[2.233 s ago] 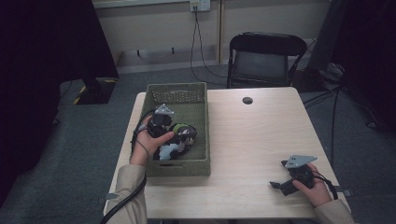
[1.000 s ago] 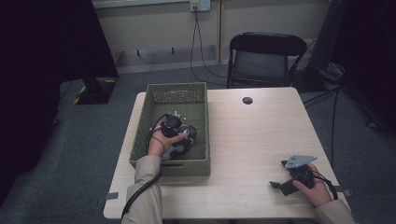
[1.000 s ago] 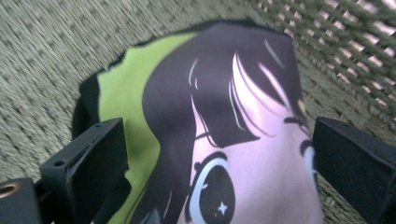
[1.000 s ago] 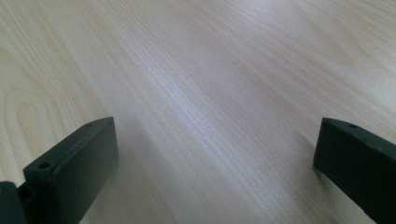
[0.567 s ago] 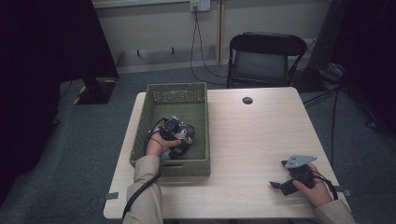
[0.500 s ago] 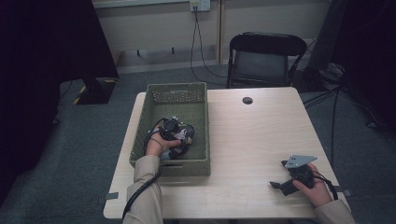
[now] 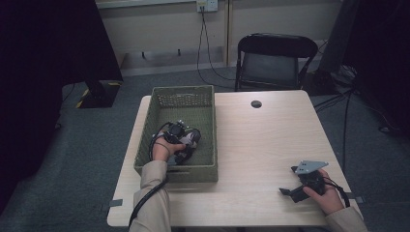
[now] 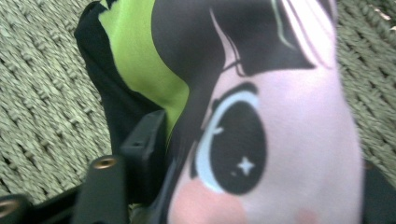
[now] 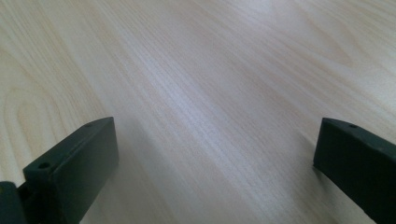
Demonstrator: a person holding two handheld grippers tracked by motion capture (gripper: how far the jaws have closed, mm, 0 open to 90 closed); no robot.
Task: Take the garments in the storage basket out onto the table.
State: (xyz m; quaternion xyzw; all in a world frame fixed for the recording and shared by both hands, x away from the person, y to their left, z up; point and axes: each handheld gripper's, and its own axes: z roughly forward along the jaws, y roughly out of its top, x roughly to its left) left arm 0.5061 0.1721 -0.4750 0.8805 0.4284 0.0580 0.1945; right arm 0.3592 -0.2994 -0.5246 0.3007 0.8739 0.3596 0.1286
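One soft printed toy (image 8: 261,140) lies inside the green woven basket (image 7: 209,166).

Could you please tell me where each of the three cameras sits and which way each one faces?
High view: above the person's side, looking forward and down on the table; both forearms, left gripper and right gripper show.
Left gripper view: on the left gripper, facing a cartoon-printed soft item on the woven basket floor; one black jaw shows.
Right gripper view: on the right gripper, facing bare tabletop between its spread jaws.
Shared: the basket appears in the high and left gripper views.
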